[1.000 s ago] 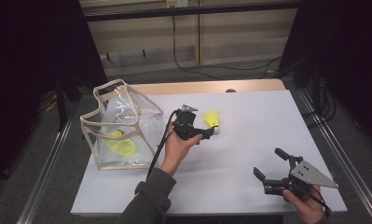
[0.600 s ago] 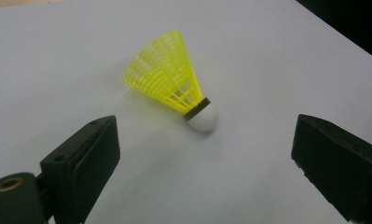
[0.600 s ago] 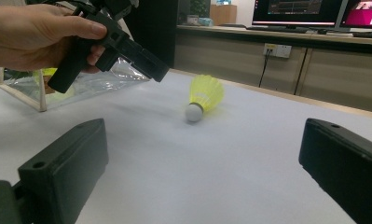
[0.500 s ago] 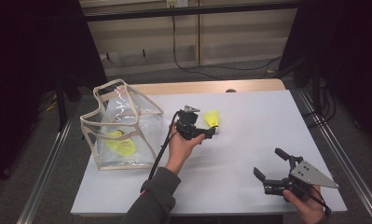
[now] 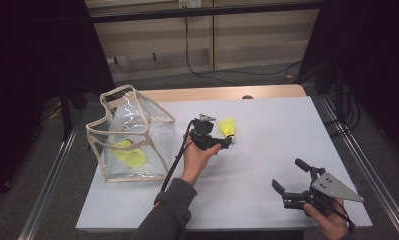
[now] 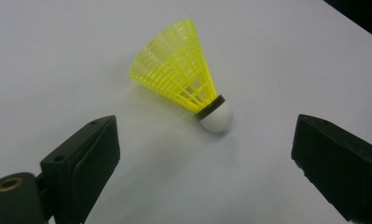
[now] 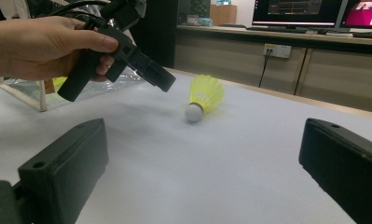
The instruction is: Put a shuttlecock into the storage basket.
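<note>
On the white table (image 5: 257,170) my right gripper (image 5: 293,181) rests spread wide. My left gripper (image 6: 207,154), jaws parted, hovers by one yellow shuttlecock (image 6: 186,79), white-tipped, lying sideways. Two more sit inside the clear bag (image 5: 137,125).

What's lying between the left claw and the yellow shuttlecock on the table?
Nothing: the left gripper view shows only bare white table between the open left claw and the shuttlecock.
</note>
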The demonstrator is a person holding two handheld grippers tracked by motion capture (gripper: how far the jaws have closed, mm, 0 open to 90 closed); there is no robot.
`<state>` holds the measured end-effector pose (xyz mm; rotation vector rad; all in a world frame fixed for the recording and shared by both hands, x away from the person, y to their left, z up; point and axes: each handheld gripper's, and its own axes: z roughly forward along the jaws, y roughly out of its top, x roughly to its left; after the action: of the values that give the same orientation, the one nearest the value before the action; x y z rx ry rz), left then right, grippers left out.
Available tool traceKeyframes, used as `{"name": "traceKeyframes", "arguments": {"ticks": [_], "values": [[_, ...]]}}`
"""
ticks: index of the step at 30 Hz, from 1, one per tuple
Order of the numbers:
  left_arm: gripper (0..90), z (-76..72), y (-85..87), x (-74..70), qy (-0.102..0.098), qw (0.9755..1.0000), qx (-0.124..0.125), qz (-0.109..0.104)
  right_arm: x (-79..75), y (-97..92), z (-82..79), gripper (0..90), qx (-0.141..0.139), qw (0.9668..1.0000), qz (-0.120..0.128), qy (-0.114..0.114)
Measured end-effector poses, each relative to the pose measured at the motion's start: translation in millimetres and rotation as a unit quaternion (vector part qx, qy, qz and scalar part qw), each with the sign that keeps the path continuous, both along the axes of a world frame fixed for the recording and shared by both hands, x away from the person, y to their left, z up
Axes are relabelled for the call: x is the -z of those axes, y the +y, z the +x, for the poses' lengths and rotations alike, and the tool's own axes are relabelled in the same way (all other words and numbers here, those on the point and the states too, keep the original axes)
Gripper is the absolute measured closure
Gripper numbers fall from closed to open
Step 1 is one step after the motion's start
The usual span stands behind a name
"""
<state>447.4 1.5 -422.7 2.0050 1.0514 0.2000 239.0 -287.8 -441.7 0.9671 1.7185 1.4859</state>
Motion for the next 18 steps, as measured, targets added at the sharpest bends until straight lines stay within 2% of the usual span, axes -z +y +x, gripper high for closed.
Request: {"name": "traceKeyframes", "arguments": {"ticks": [15, 18], "values": [[7.5, 1.8, -8.3, 8.1, -0.010, 0.9999, 0.001, -0.007, 0.2, 0.4, 0.1, 1.2, 0.000, 1.0000, 0.000, 0.000], [7.6, 2.6, -9.6, 8.9, -0.014, 0.9999, 0.003, -0.001, 0.2, 0.1, 0.1, 1.2, 0.000, 1.0000, 0.000, 0.000]]}}
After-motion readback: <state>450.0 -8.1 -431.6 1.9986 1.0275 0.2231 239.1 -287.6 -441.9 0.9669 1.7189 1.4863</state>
